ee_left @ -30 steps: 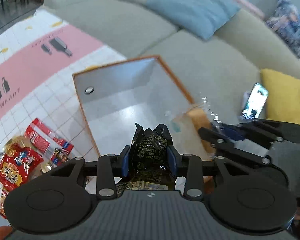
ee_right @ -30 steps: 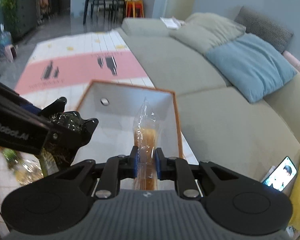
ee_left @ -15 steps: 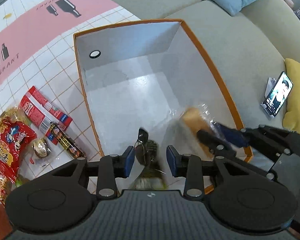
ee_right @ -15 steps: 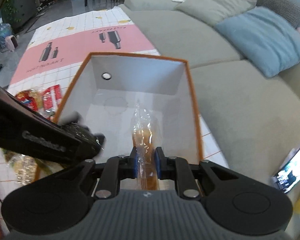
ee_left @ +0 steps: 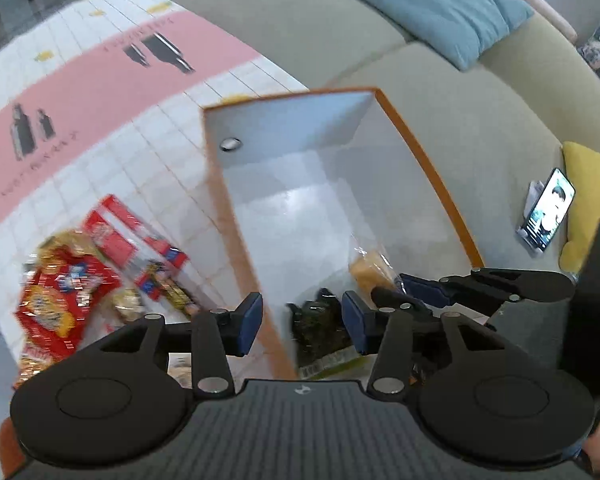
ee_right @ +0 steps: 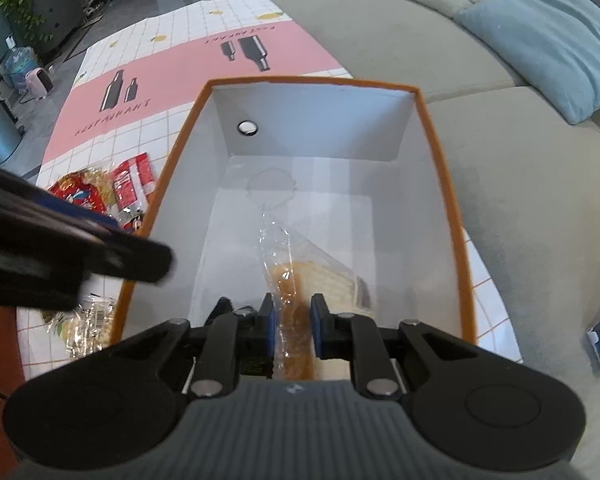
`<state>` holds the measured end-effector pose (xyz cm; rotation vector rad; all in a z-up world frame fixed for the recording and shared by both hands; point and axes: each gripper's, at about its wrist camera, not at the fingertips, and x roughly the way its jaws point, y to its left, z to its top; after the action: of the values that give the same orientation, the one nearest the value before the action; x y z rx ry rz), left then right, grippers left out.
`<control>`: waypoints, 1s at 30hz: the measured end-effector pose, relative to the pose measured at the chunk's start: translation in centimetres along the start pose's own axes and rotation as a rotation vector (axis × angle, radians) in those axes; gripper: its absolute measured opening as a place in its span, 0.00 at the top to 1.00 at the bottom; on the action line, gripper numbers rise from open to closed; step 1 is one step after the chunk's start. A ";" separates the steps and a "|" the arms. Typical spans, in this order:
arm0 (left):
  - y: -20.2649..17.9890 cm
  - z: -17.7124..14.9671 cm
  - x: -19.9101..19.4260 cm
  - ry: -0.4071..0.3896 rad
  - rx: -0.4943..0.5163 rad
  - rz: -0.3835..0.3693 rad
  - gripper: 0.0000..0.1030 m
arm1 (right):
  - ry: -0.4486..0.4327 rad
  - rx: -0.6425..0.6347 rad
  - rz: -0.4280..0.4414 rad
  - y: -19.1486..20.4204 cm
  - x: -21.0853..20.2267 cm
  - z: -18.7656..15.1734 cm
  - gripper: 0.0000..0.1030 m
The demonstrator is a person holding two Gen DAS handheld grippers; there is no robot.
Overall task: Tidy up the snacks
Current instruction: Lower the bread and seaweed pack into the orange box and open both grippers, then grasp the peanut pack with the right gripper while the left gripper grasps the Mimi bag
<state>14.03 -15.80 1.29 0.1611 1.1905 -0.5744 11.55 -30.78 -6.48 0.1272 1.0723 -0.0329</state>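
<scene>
The clear-wrapped bread (ee_right: 296,280) lies low in the near end of the orange-rimmed white box (ee_right: 440,168), its wrapper tail pointing up the box floor. The right gripper (ee_right: 293,324) has its jaws pressed on the wrapper's near end, pinching the bag between the blue pads. In the left wrist view the same bread (ee_left: 370,268) shows by the box's right wall, with the right gripper (ee_left: 396,290) reaching in from that side.

Beside the bread, in the near corner of the box (ee_left: 428,160), lies a dark foil snack packet (ee_left: 320,328). The left gripper (ee_left: 302,322) hangs over it with jaws spread wide, its left pad outside the box's left rim and its right pad inside; the packet appears free of both pads, though motion blur makes this hard to confirm.

Left of the box, on the tiled bench cloth (ee_left: 100,92) with its pink band, lie loose snacks: a red and yellow crisp bag (ee_left: 60,296), a red sausage pack (ee_left: 132,240) and a small wrapped sweet (ee_left: 126,302).

A grey sofa (ee_right: 520,152) with a blue cushion (ee_right: 552,40) runs along the right, and a phone (ee_left: 546,212) stands propped by a yellow cushion (ee_left: 594,200).
</scene>
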 end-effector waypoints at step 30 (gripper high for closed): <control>11.4 -9.3 -4.2 -0.033 -0.183 0.146 0.41 | 0.017 -0.007 -0.027 4.3 0.4 0.4 0.66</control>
<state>10.99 -0.91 -0.46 0.0816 1.1820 -0.3370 12.49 -26.52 -6.28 0.1066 1.0907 -0.0520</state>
